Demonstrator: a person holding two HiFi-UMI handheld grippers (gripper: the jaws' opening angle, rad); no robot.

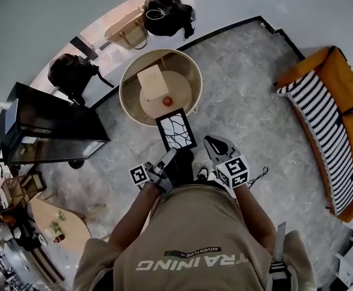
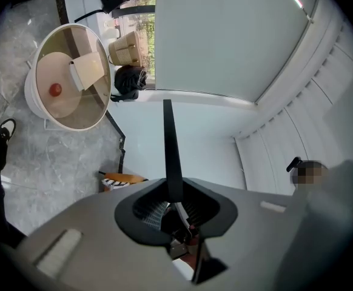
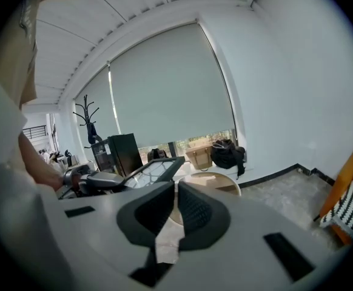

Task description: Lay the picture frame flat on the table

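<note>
The picture frame, black-edged with a black-and-white line pattern, hangs in the air just in front of the round table's rim. My left gripper is shut on its lower edge. In the left gripper view the frame shows edge-on as a thin black bar rising from between the jaws of the left gripper. My right gripper is beside the frame's right side, apart from it, jaws together and empty. The right gripper view shows the frame off to the left of the right gripper.
On the table lie a beige box and a small red ball. A black cabinet stands at left, an orange sofa with a striped cushion at right. Dark bags and a wicker basket line the window.
</note>
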